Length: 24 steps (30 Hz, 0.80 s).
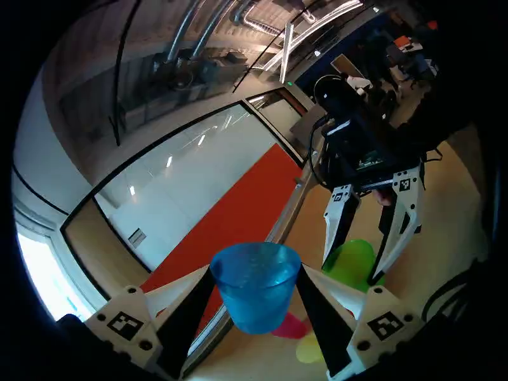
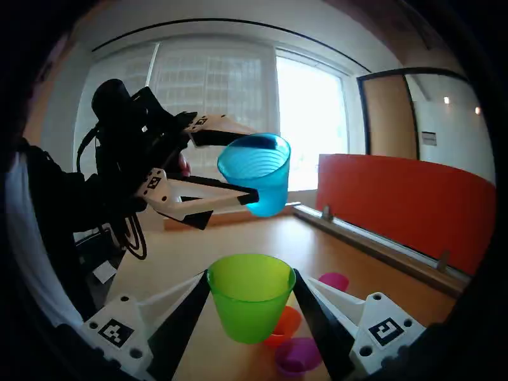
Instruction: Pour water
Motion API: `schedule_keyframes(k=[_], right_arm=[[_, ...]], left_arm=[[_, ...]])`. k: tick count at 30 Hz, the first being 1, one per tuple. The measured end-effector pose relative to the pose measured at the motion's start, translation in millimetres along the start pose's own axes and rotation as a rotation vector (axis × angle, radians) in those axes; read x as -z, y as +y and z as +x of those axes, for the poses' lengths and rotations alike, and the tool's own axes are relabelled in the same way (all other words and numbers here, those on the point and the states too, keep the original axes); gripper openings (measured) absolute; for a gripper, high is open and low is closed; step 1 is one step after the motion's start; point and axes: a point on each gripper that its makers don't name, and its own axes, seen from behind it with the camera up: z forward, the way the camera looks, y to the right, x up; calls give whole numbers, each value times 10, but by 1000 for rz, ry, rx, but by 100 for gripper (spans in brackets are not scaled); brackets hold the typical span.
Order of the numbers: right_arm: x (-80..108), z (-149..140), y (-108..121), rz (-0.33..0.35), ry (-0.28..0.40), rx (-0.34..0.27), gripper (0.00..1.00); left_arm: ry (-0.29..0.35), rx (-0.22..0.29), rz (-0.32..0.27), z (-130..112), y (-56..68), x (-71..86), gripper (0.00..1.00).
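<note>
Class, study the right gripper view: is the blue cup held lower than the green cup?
No. The blue cup is up in the air, clearly higher than the green cup, above the wooden table.

1. My left cup [image 1: 256, 286] sits between my left fingers [image 1: 181, 308], raised above the counter [image 2: 267, 238].
2. My right cup [image 2: 251, 295] sits between my right fingers [image 2: 181, 317], lower, apart from it.
3. Small cups [image 2: 333, 280] stand on the counter under and right of my right cup.

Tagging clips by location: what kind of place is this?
Probably an open-plan office: a light wooden desk with an orange divider panel, a glass-walled room, and exposed ceiling pipes with strip lights.
</note>
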Motion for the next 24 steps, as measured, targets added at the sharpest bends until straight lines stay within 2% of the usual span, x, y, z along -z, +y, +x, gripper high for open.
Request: schedule_keyframes(k=[24], right_arm=[[-8, 5, -56, 11, 6, -2, 93]], left_arm=[[0, -108, 13, 77, 4, -53, 87]])
